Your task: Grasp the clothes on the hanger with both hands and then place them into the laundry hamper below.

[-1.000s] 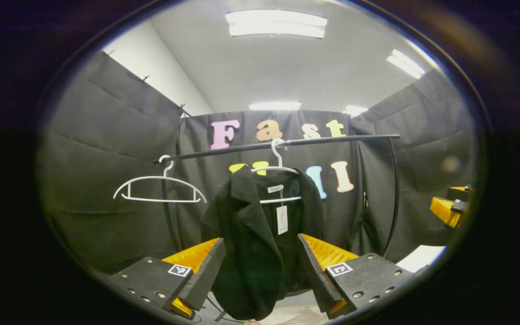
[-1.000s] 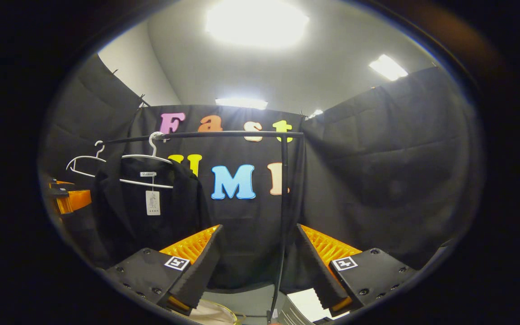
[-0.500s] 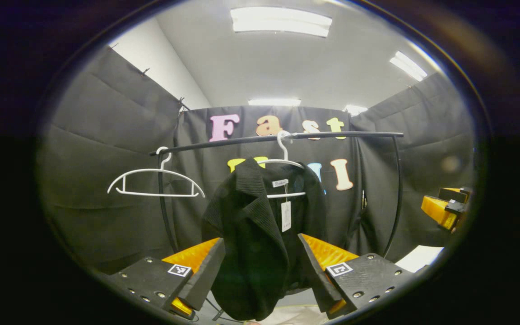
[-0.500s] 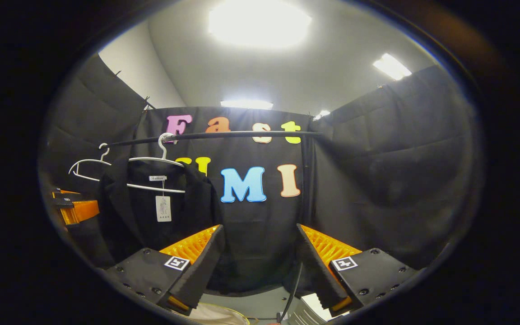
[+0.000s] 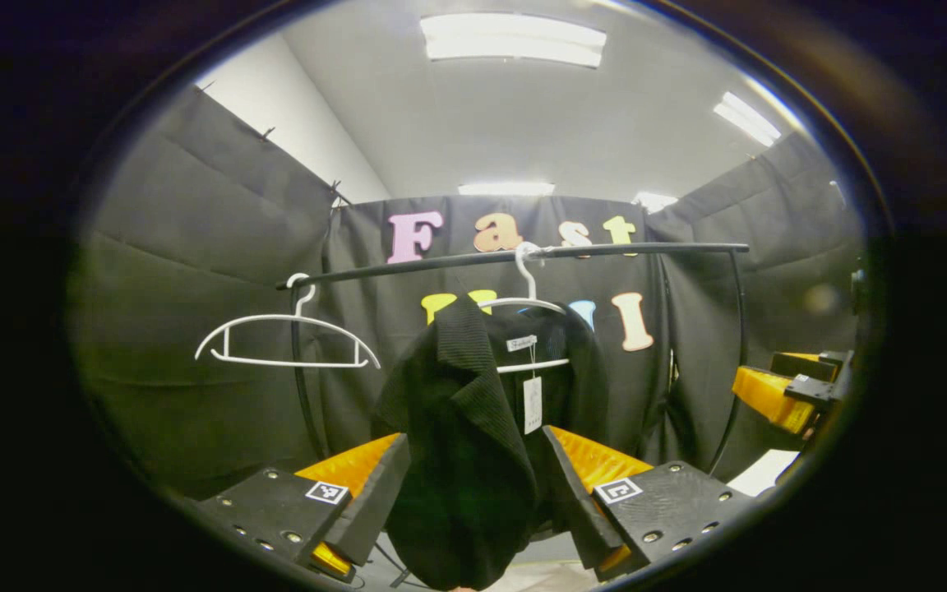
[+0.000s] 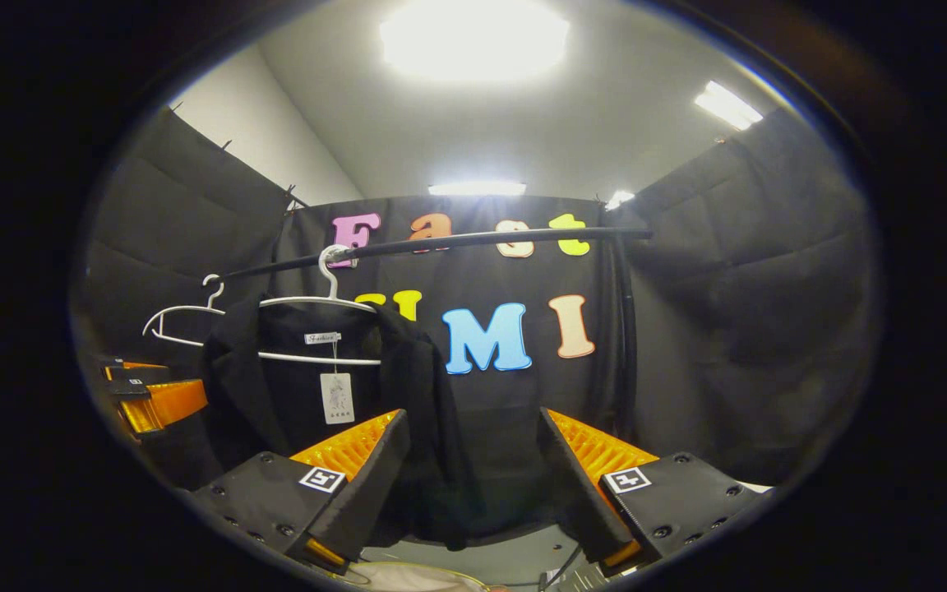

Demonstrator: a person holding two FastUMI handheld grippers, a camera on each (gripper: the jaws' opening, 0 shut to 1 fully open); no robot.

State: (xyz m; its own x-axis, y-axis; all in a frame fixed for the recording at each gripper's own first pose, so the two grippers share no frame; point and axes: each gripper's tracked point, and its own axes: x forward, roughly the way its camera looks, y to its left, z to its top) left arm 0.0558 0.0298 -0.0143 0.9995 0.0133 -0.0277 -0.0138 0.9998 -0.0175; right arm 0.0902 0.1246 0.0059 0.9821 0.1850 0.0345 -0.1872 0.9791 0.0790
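A black jacket (image 5: pixel 465 427) with a paper tag hangs on a white hanger (image 5: pixel 527 304) from the black rail (image 5: pixel 605 251). My left gripper (image 5: pixel 478 510) is open just in front of it, and the jacket's left front shows between its fingers without either one pressing on it. The right gripper (image 5: pixel 782 390) shows at the far right of the left gripper view, apart from the jacket. In the right gripper view, my right gripper (image 6: pixel 469 493) is open, with the jacket (image 6: pixel 276 395) to its left and its right edge behind the left finger (image 6: pixel 358 485). The left gripper (image 6: pixel 153 399) shows at the left edge there.
An empty white hanger (image 5: pixel 284 341) hangs at the rail's left end. The rail's upright post (image 5: pixel 728 353) stands on the right. A pale hamper rim (image 6: pixel 408 575) shows at the bottom of the right gripper view. Black cloth walls close the booth on three sides.
The right gripper has moved left towards the jacket, which now sits nearer the middle of its view. The left gripper has edged a little closer to the jacket. Both stay open.
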